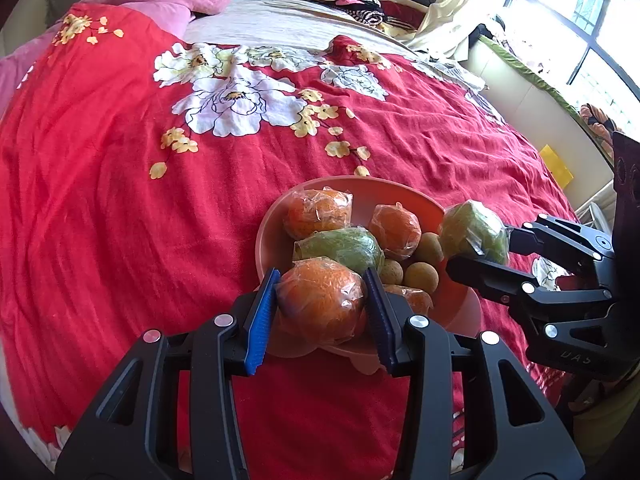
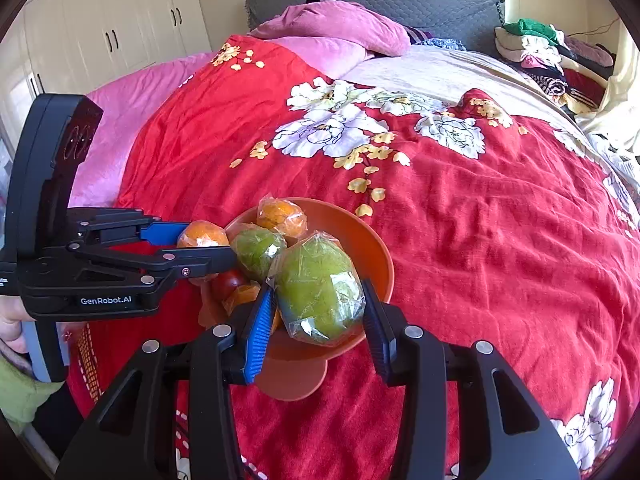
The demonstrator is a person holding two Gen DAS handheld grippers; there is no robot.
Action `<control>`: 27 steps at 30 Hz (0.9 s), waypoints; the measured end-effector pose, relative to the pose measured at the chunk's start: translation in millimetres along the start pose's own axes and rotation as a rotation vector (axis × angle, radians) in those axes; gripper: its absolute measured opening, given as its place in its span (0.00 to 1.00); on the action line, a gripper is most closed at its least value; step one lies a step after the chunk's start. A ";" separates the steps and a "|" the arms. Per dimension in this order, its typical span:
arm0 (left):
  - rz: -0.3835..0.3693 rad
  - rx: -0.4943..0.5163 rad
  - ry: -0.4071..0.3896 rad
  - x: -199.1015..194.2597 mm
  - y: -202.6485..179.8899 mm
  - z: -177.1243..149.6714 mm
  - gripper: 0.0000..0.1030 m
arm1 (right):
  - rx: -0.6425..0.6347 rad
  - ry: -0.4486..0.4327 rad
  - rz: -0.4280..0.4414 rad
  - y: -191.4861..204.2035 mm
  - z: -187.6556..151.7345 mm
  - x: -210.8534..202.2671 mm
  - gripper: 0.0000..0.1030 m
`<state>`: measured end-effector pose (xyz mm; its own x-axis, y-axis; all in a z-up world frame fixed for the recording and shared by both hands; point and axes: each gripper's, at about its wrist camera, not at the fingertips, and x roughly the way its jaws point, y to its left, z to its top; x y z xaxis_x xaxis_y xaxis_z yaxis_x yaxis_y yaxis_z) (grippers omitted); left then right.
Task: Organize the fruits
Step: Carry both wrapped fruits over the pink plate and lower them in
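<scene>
A salmon-pink bowl (image 1: 404,194) stands on the red flowered bedspread, near its front edge. It holds two plastic-wrapped oranges (image 1: 318,212) at the back, a wrapped green fruit (image 1: 340,250) lying on its side in the middle, and three small round brownish fruits (image 1: 420,276) beside it. Another wrapped orange (image 1: 320,304) sits over the bowl's near rim, and a second wrapped green fruit (image 2: 320,292) is raised over the bowl's right rim.
</scene>
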<state>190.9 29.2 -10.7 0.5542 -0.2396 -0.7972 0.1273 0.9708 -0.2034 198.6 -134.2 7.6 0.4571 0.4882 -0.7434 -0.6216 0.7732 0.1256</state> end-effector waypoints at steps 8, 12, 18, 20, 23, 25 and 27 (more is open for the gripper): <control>-0.002 -0.002 0.000 1.5 1.7 1.1 0.34 | -0.016 0.009 -0.004 3.1 2.9 7.9 0.39; -0.001 0.000 -0.001 1.6 1.7 1.5 0.34 | -0.025 0.014 -0.004 5.0 3.6 10.9 0.39; -0.001 0.000 0.000 1.5 1.4 1.8 0.34 | -0.029 0.020 -0.004 6.3 3.9 14.2 0.39; -0.001 0.000 0.000 1.4 1.3 1.6 0.34 | -0.030 0.021 -0.002 7.1 4.0 14.7 0.39; -0.001 -0.001 0.000 0.8 0.9 1.4 0.34 | -0.036 0.024 0.000 8.8 4.2 17.7 0.40; -0.002 0.001 0.000 1.1 1.1 1.7 0.34 | -0.036 0.023 -0.002 9.1 4.5 19.0 0.41; -0.001 0.000 0.000 0.8 0.8 1.6 0.34 | -0.038 0.023 0.001 9.5 4.6 19.3 0.41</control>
<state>192.8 29.8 -10.6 0.5544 -0.2405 -0.7968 0.1281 0.9706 -0.2038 204.5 -115.6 -2.6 0.4422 0.4791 -0.7583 -0.6458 0.7567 0.1015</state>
